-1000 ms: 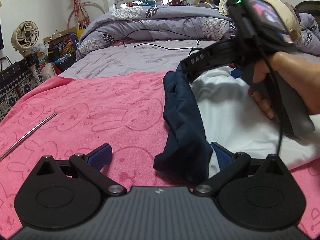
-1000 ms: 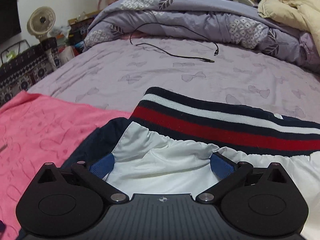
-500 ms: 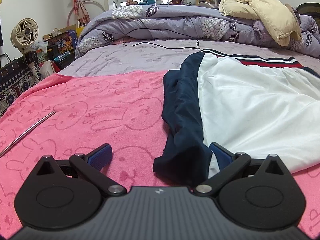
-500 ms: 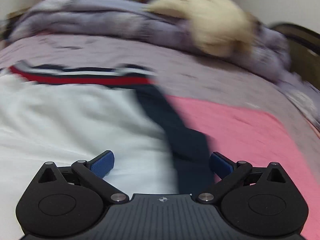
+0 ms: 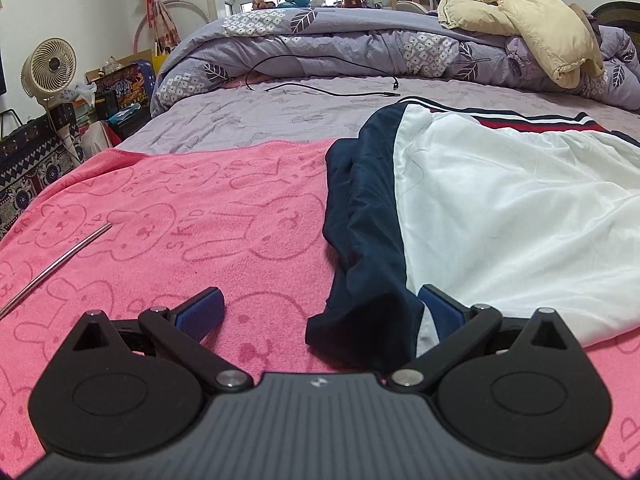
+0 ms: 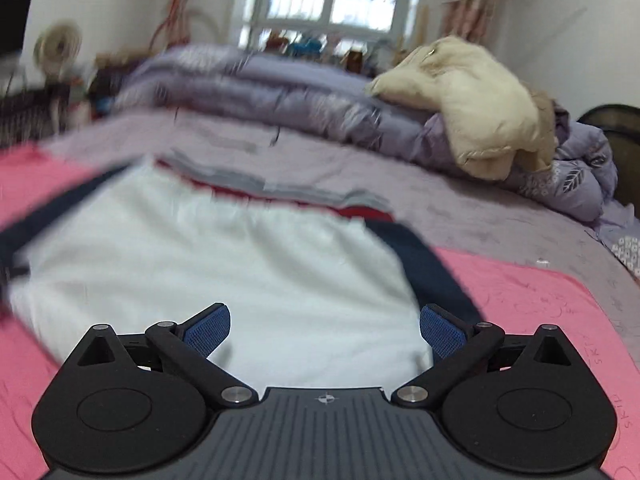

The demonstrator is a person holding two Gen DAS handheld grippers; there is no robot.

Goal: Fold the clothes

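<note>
From my left claw [image 5: 320, 312], set low in the frame with its jaws apart, the jacket [image 5: 500, 216] fills the right half, lying on the towel [image 5: 180, 216] that spreads across the left and centre. Its sleeve [image 5: 364, 240] runs down the middle to the claw's right finger. A rod [image 5: 56, 266] rests on the towel at far left. Behind, a cable [image 5: 320, 88] lies on the bed sheet [image 5: 248, 120], before the rolled quilt [image 5: 320, 44]. A coat [image 5: 516, 16] sits on the quilt, upper right; a fan [image 5: 48, 66] stands upper left.
</note>
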